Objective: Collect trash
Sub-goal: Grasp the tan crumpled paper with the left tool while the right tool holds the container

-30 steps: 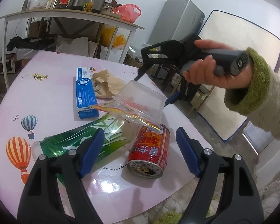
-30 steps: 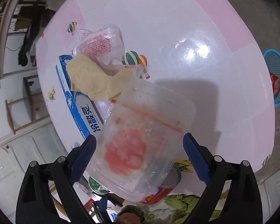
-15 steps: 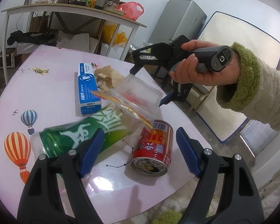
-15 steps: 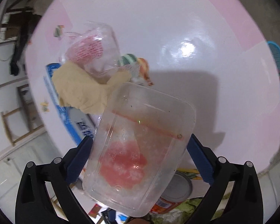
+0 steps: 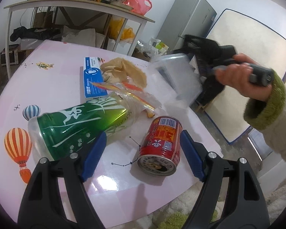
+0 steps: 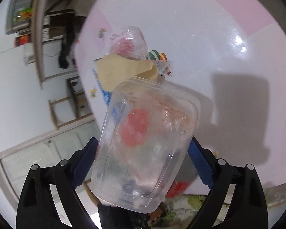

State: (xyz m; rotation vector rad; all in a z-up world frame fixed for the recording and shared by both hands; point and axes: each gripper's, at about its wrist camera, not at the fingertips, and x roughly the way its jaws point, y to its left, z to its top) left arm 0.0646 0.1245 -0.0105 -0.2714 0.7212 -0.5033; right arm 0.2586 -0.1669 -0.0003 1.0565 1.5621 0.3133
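Table: pale pink top printed with striped hot-air balloons — one orange-and-white, one blue-and-white. Can: red with yellow print and a white barcode panel. Bottle: green with white brush lettering. Box: blue and white. Crumpled paper: tan. Container: clear — pink-red smear inside. Gripper pads: blue on black arms.
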